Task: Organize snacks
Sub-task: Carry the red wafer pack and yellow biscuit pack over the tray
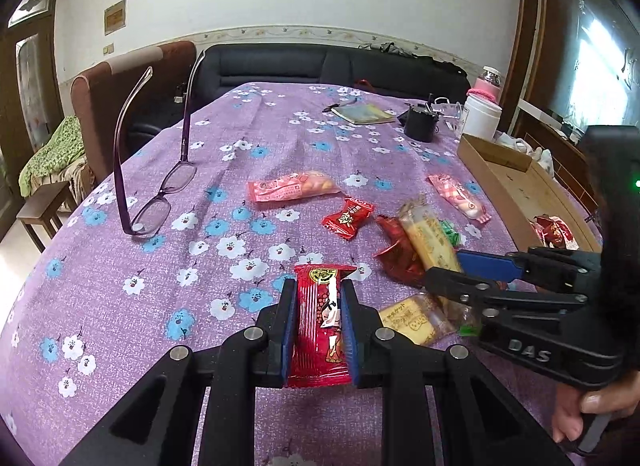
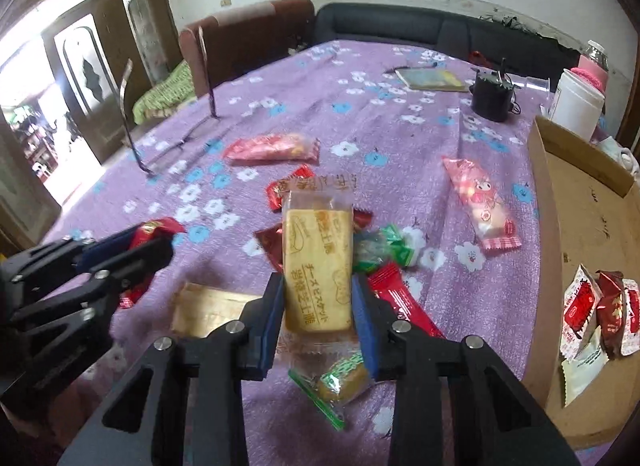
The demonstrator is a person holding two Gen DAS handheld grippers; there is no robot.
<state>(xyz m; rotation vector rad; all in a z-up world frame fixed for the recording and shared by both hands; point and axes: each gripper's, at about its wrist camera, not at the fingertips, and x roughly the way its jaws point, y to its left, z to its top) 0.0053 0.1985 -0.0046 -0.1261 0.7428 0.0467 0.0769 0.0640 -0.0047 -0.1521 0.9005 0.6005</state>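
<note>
Left tool (image 1: 319,320) is clamped on a red snack pack (image 1: 320,322), held just over the purple flowery desk (image 1: 120,266). Right tool (image 2: 319,306) looks clenched on a yellow biscuit pack (image 2: 318,266), though the blur makes it hard to be sure, with loose snacks underneath. A few packs (image 2: 596,314) sit in the cardboard box (image 2: 560,205) at the right.

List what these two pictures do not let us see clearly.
- Left wrist view: the cardboard box is cut off behind the right gripper, so its contents are mostly hidden.
- Right wrist view: the red packets lie partly hidden under the biscuit pack.
- Both views: packet print is too small to read.
</note>
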